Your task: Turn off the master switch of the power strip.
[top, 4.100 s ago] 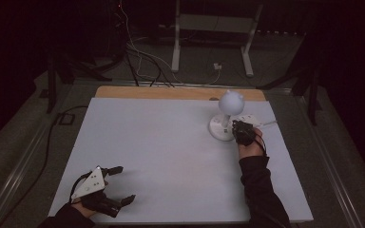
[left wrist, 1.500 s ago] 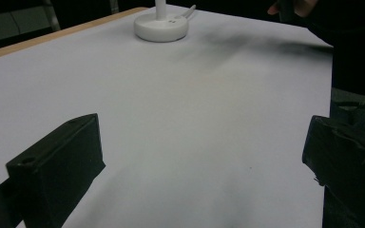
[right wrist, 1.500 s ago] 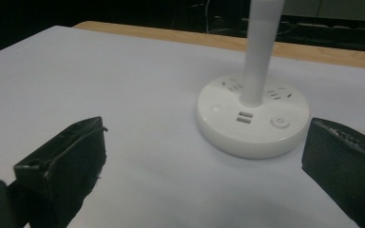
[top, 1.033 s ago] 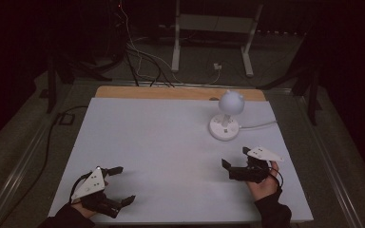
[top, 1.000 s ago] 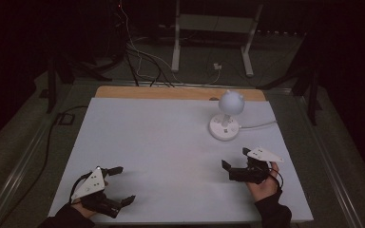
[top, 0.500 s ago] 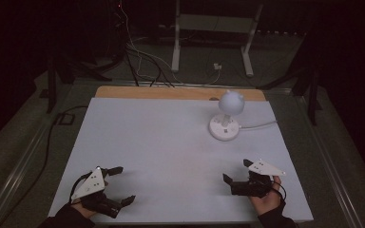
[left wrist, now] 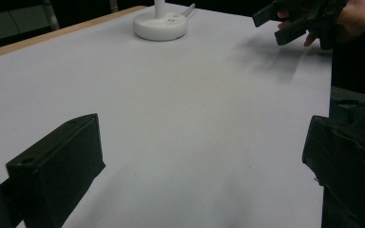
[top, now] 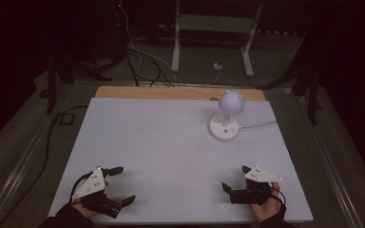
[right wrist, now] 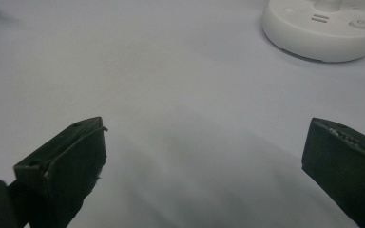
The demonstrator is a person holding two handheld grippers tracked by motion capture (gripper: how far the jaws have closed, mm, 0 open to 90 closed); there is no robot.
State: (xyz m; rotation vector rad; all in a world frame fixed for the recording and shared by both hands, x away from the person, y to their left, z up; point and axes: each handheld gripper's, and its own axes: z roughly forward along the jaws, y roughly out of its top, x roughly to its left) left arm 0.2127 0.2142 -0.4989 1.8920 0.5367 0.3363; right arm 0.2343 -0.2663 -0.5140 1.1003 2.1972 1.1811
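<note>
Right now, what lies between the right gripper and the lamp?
Nothing: bare white table separates the right gripper from the lamp, seen in the high view.

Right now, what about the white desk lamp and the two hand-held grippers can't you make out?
- White round-based desk lamp: globe head cut off by the top edge in both gripper views; button markings too small in the high view.
- White lamp cable: its end passes beyond the table edge.
- Right hand-held gripper: blurred and cut off at the top edge in the left gripper view.

The person is wearing dark sleeves and gripping two black grippers, the left gripper [top: 120, 185] and right gripper [top: 234, 178], each carrying a pale three-cornered plate with small dark dots.
</note>
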